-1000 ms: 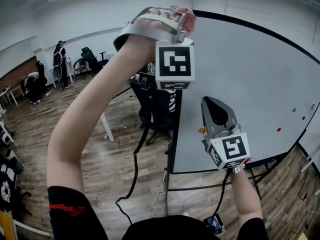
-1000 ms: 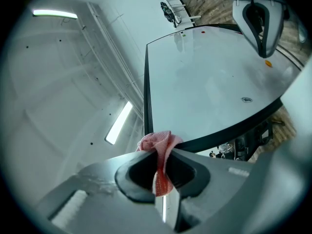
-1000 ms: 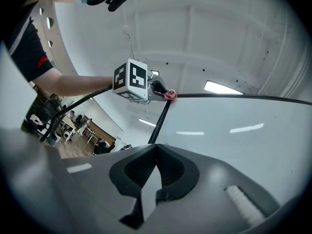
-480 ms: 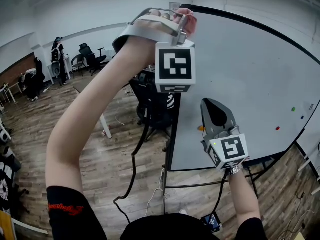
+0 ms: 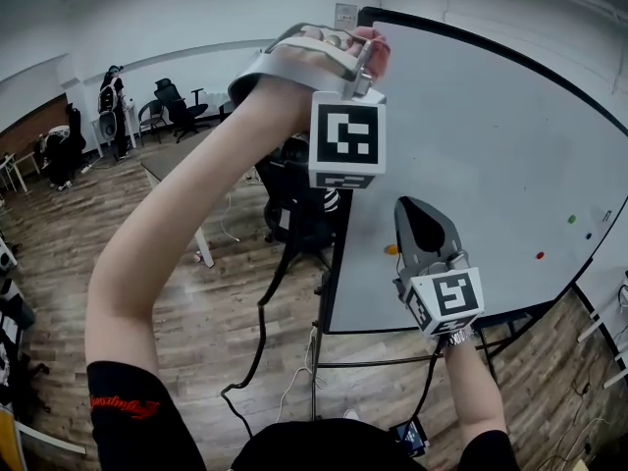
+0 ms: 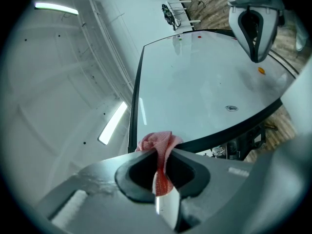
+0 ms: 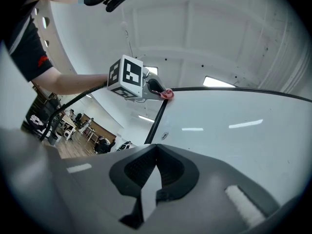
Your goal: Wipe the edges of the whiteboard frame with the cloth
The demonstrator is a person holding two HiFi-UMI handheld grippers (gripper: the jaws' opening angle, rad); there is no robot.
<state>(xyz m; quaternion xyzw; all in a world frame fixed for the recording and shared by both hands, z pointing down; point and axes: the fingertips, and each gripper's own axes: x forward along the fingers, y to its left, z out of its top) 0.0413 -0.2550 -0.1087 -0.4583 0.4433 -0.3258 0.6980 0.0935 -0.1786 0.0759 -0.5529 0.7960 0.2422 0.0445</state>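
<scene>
The whiteboard (image 5: 471, 155) is large and white, with a thin black frame (image 5: 337, 253). My left gripper (image 5: 368, 52) is raised to the board's top left corner and shut on a pink cloth (image 5: 377, 55). In the left gripper view the cloth (image 6: 159, 147) is pinched between the jaws and presses on the frame's left edge (image 6: 234, 129), just below the corner. My right gripper (image 5: 420, 204) hangs lower, in front of the board's lower left part, shut and holding nothing. The right gripper view shows its jaws closed together (image 7: 155, 150), with the left gripper (image 7: 157, 87) and the cloth (image 7: 168, 94) up at the frame.
Small magnets sit on the board: orange (image 5: 391, 249), red (image 5: 539, 255), green (image 5: 571, 219). A black office chair (image 5: 299, 209) and a desk stand just left of the board. The board's stand legs (image 5: 412, 366) and a hanging cable (image 5: 265, 332) are below. People stand far left (image 5: 113, 96).
The left gripper with the cloth has slid a little down the frame's left edge from the top corner. The right gripper has barely moved.
</scene>
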